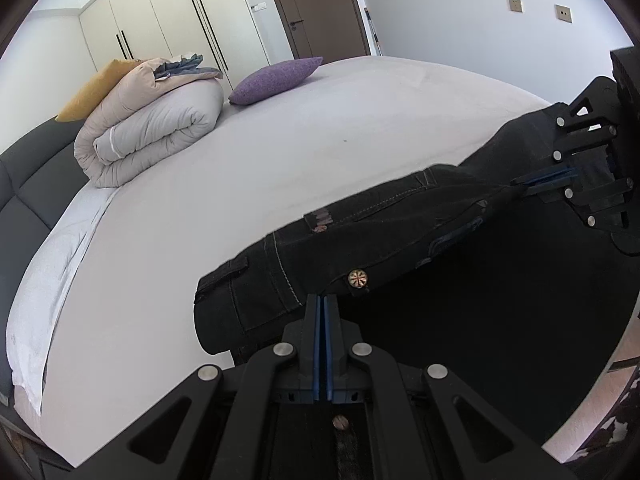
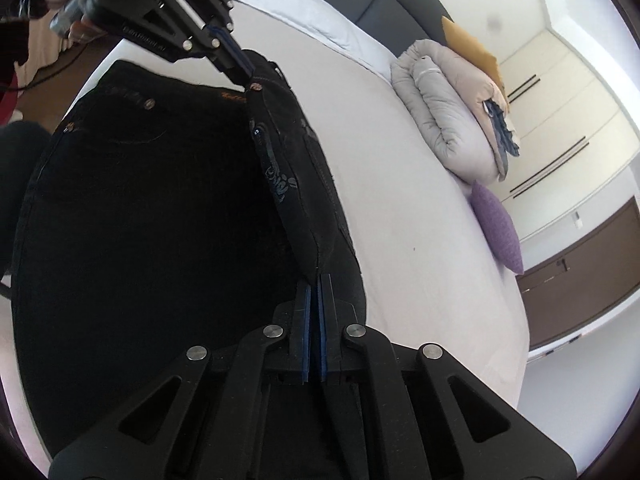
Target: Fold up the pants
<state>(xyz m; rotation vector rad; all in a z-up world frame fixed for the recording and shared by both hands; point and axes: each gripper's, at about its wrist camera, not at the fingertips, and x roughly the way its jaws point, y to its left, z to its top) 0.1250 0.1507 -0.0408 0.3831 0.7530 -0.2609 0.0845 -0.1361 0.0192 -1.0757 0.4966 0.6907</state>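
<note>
1. The pants (image 1: 360, 240), of black denim with pale contrast stitching and metal rivets, are seen lying on the bed (image 1: 280, 140) at its near edge, with one side lifted clear of the sheet.
2. The left claw (image 1: 322, 300) is closed on the waistband edge of the pants, just beside a round patterned button (image 1: 357, 278); its blue pads are pressed nearly together.
3. The right claw (image 2: 316, 280) is likewise clamped narrowly on a doubled edge of the pants, farther along the same raised side.
4. The step in hand is judged to be the lengthwise fold: one half is being carried over the other, and the fold is not yet laid down.
5. The next move would call for both claws to be swung across together, the cloth kept taut, and the raised edge lowered onto the opposite seam.
6. Beyond the pants, a puffy rolled duvet (image 1: 152, 120) and a purple woven pillow (image 1: 276, 80) are set well apart, toward the grey padded headboard (image 1: 24, 184).
</note>
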